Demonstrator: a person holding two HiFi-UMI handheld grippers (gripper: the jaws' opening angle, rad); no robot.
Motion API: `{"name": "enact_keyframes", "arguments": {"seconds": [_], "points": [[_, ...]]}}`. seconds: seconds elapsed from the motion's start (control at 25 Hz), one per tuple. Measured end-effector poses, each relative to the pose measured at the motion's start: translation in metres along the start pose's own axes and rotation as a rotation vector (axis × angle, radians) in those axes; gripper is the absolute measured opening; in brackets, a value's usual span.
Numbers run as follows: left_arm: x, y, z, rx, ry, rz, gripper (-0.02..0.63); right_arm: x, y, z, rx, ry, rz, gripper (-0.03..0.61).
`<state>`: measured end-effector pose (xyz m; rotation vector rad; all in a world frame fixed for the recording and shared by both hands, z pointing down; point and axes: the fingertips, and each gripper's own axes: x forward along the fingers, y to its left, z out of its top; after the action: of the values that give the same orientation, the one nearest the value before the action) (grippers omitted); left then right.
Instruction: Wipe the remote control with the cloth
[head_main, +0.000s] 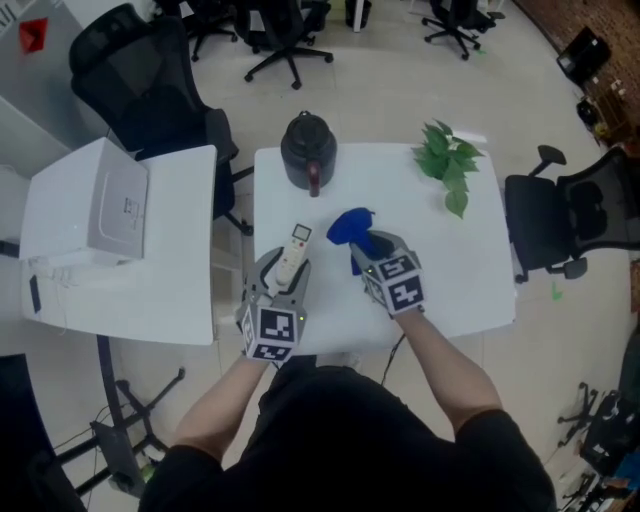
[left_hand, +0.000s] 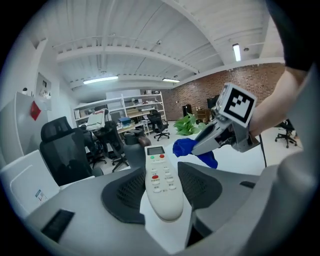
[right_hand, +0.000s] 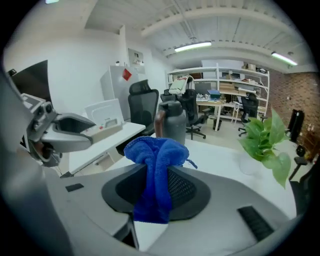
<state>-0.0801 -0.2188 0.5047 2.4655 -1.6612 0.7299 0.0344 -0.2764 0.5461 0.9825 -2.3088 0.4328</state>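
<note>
Left tongs (head_main: 283, 275) grip remote (head_main: 296, 245); right tongs (head_main: 366, 246) pinch cloth (head_main: 348, 226).

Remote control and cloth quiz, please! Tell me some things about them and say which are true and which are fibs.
1. The left gripper has the remote control clamped between its jaws. True.
2. The cloth is red. False: it is blue.
3. The right gripper is clamped on the cloth. True.
4. The cloth is touching the remote control. False: there is a gap between them.
5. The plant lies on the floor. False: it is on the white table.
</note>
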Motion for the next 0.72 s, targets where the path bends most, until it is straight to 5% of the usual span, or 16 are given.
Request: {"name": "enact_keyframes", "arguments": {"seconds": [0.32, 0.72], "points": [[-0.047, -0.071, 0.026, 0.161, -0.040, 0.043, 0.209, -0.128, 0.074, 0.036, -0.158, -0.183, 0.195, 0.135], [-0.091, -0.128, 0.038, 0.410, -0.028, 0.053, 0.209, -0.177, 0.166, -0.004, -0.410, -0.058, 0.412, 0.132]]}}
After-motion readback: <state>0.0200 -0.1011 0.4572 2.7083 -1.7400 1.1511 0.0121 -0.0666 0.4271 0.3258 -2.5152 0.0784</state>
